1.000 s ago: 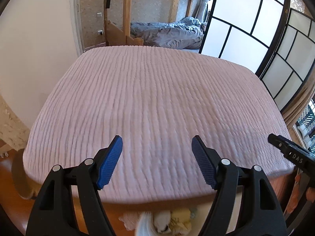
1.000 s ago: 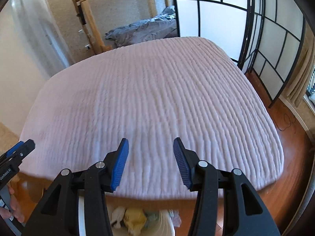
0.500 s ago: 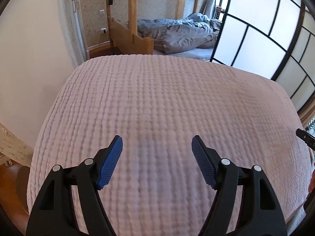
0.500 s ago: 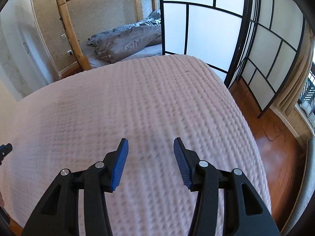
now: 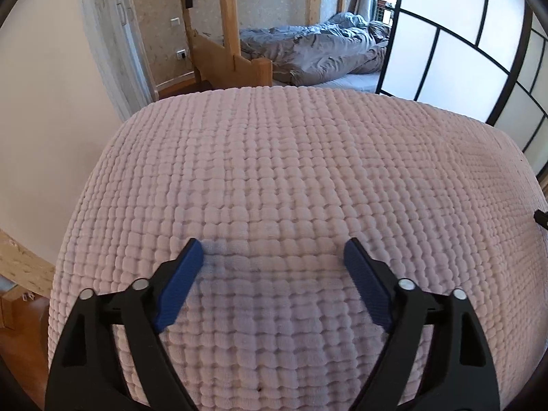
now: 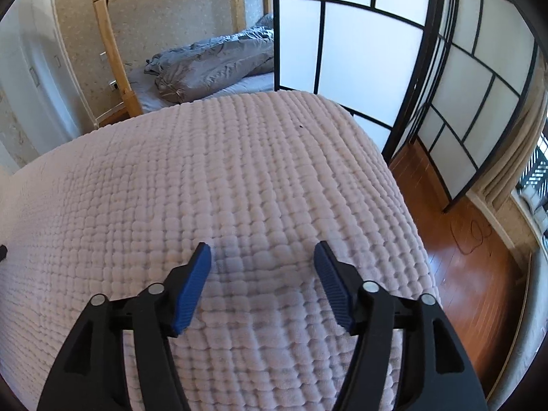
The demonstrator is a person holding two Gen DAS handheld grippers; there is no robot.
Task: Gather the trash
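Note:
A bed with a pink textured quilt [image 5: 291,171] fills both views; it also shows in the right wrist view [image 6: 222,171]. No trash shows on it. My left gripper [image 5: 272,248] is open and empty, close above the quilt. My right gripper [image 6: 262,250] is open and empty, close above the quilt near the bed's right side. A tip of the right gripper shows at the right edge of the left wrist view [image 5: 541,219].
A wooden bunk bed frame [image 5: 227,27] with a grey duvet [image 5: 318,48] stands beyond the pink bed. A black-framed folding screen [image 6: 376,51] stands at the right, with wooden floor [image 6: 462,239] beside it. A white wall [image 5: 44,102] is at the left.
Both grippers have moved forward over the bed and lower toward the quilt. The trash bin with scraps below the bed's near edge has left the views. Both grippers stay open.

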